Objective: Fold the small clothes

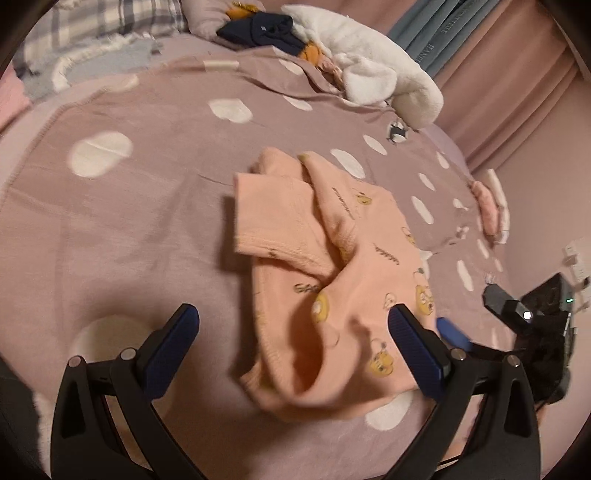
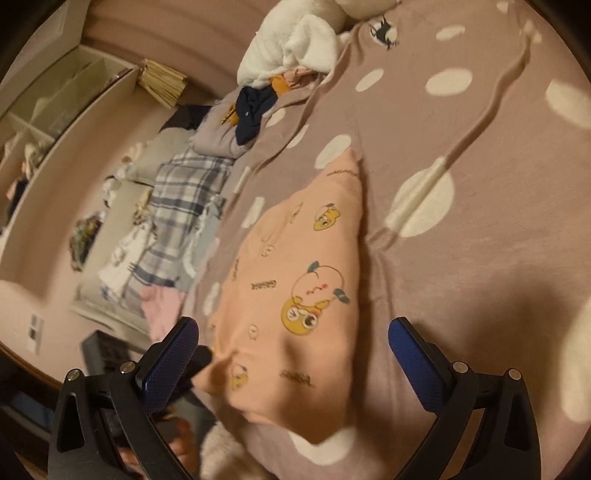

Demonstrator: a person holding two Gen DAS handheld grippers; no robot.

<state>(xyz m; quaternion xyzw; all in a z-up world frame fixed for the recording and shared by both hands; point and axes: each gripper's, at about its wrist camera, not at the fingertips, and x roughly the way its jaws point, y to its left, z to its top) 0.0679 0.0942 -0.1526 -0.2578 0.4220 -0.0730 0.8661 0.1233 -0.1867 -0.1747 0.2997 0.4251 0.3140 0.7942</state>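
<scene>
My left gripper (image 1: 293, 325) stands with its jaws spread wide, nothing between the blue pads (image 1: 173, 350); it hovers over the near end of a small peach garment (image 1: 332, 266). My right gripper (image 2: 293, 334) is likewise spread wide and holds nothing; in the left wrist view part of it shows at the right edge, one blue pad just beside the garment's right border.

The peach garment, printed with yellow cartoon faces and short lines of lettering, lies crumpled on the bedspread (image 1: 110, 240). In the left wrist view one plain flap is turned over toward the left, a ridge of cloth crosses it diagonally, and the near hem gapes open between my left jaws. In the right wrist view the same peach garment (image 2: 295, 280) appears as a smoother panel tapering to a point away from the camera, with its near corner lifted close to my left-hand pad.

The bedspread is mauve with white oval spots and shows several long creases. At its far end lie a white fleecy item (image 1: 376, 62), a dark navy item (image 1: 258, 31) and a plaid cloth (image 1: 110, 22). A folded pink and white piece (image 1: 491, 206) rests at the bed's right edge. Blue-grey curtains (image 1: 436, 33) hang beyond the bed.
</scene>
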